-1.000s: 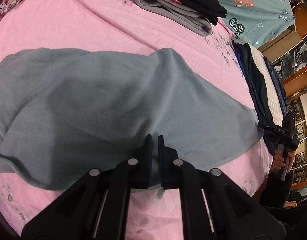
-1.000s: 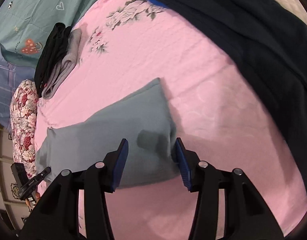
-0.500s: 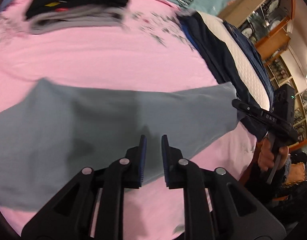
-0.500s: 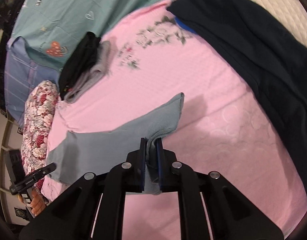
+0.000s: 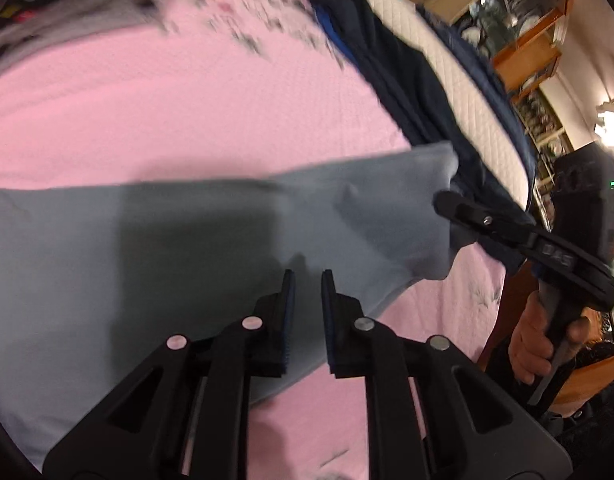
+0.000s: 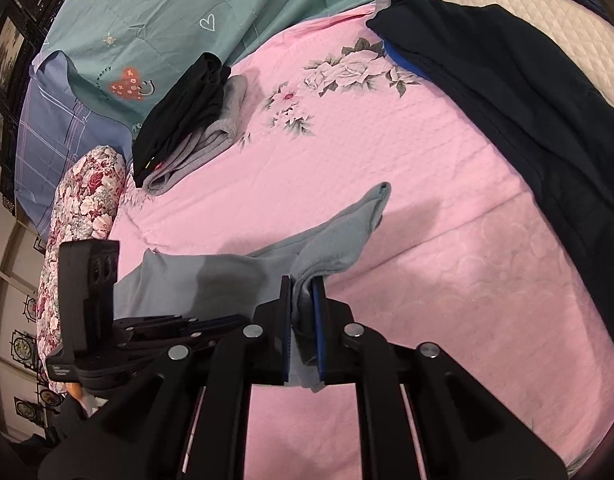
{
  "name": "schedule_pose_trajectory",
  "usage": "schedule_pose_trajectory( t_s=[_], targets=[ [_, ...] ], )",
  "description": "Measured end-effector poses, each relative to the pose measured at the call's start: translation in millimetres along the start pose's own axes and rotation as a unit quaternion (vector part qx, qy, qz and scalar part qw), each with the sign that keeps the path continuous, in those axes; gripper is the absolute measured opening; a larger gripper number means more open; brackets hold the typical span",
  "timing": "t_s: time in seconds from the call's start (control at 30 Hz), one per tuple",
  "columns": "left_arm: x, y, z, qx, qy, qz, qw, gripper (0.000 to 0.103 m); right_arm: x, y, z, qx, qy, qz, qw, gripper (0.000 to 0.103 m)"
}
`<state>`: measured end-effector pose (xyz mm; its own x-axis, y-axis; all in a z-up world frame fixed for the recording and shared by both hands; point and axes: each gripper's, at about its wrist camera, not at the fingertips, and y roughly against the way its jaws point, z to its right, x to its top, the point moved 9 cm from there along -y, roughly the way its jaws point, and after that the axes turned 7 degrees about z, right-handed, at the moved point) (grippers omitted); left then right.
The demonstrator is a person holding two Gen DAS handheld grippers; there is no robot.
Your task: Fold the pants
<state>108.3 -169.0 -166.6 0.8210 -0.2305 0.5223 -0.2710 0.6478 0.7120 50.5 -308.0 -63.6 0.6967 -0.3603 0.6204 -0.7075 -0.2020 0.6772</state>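
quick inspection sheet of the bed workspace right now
surface: pink bedspread with flower print, partly bare.
job's things: grey-blue pants lie across it, one end lifted.
clutter: folded black and grey stack; dark clothes along the far edge; floral pillow.
grippers: right hand-held gripper shut on the pants' bunched end; left hand-held gripper has just been opening, a narrow gap, nothing between its pads.
cables: nothing seen.
surroundings: wooden display cabinets; teal quilt.
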Motion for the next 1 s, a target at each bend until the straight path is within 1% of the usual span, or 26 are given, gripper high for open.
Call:
schedule_pose_trajectory(
  t_s=[0.03,0.1,0.17,0.2,0.23,0.3,0.33,0.4,0.43,0.5,0.53,0.6,0.7,0.77,0.87,0.93,0.97,1.0],
  targets=[
    [1.1,13.9,-8.8,0.011,0.003,0.016,0.9998,0.024,0.7,0.6,-0.8,-0.002,0.0,0.0,1.0,0.01],
    [1.9,50.3,-44.8,0.055,0.019,0.055,0.9968,0.026,1.8,3.1,-5.0,-0.003,0.001,0.002,1.0,0.01],
    [-0.7,83.8,-88.1,0.116,0.044,0.082,0.9889,0.026,3.0,4.8,-13.6,-0.003,0.01,0.003,1.0,0.01],
    [-5.8,103.2,-115.9,0.146,0.065,0.094,0.9827,0.026,3.3,4.4,-18.5,-0.002,0.014,0.002,1.0,0.01],
    [-12.2,121.4,-141.7,0.167,0.089,0.105,0.9763,0.026,3.6,3.4,-25.0,-0.001,0.02,0.0,1.0,0.01],
    [-26.0,149.2,-181.5,0.182,0.132,0.12,0.967,0.026,3.4,-1.7,-46.8,0.009,0.038,-0.007,0.999,0.01],
    [-35.8,158.1,-197.8,0.185,0.151,0.122,0.9635,0.026,2.2,-5.6,-59.7,0.015,0.049,-0.012,0.999,0.01],
    [-49.9,165.8,-218.8,0.186,0.17,0.114,0.9609,0.026,-4.0,-19.7,-95.1,0.03,0.083,-0.028,0.996,0.01],
    [-54.1,168.0,-227.2,0.189,0.172,0.113,0.9602,0.026,-7.2,-26.4,-108.2,0.034,0.096,-0.036,0.994,0.01],
    [-56.5,166.6,-241.9,0.182,0.179,0.106,0.9609,0.026,-20.8,-50.2,-145.1,0.044,0.132,-0.063,0.988,0.01],
    [-58.1,165.9,-242.5,0.174,0.181,0.111,0.9616,0.028,-27.2,-60.7,-159.1,0.047,0.147,-0.073,0.985,0.01],
    [-57.8,165.4,-244.0,0.163,0.18,0.119,0.9629,0.028,-46.0,-90.4,-187.7,0.04,0.181,-0.102,0.977,0.01],
    [-56.7,164.0,-242.7,0.154,0.167,0.128,0.9654,0.028,-71.3,-122.4,-211.8,0.023,0.209,-0.138,0.968,0.01],
    [-61.1,167.0,-248.8,0.148,0.162,0.136,0.966,0.028,-85.8,-135.4,-224.8,0.02,0.224,-0.155,0.962,0.01],
    [-61.4,166.5,-249.8,0.134,0.169,0.143,0.966,0.028,-95.7,-148.0,-233.0,-0.003,0.243,-0.161,0.957,0.01],
    [-62.4,168.1,-250.3,0.125,0.175,0.146,0.9656,0.028,-100.0,-153.3,-234.6,-0.008,0.244,-0.171,0.955,0.015],
    [-62.4,168.3,-250.4,0.121,0.178,0.147,0.9655,0.028,-100.9,-154.2,-236.7,-0.003,0.239,-0.175,0.955,0.025],
    [-61.1,166.9,-249.7,0.118,0.18,0.148,0.9654,0.028,-100.9,-151.7,-240.4,0.01,0.233,-0.178,0.956,0.041]
  ],
)
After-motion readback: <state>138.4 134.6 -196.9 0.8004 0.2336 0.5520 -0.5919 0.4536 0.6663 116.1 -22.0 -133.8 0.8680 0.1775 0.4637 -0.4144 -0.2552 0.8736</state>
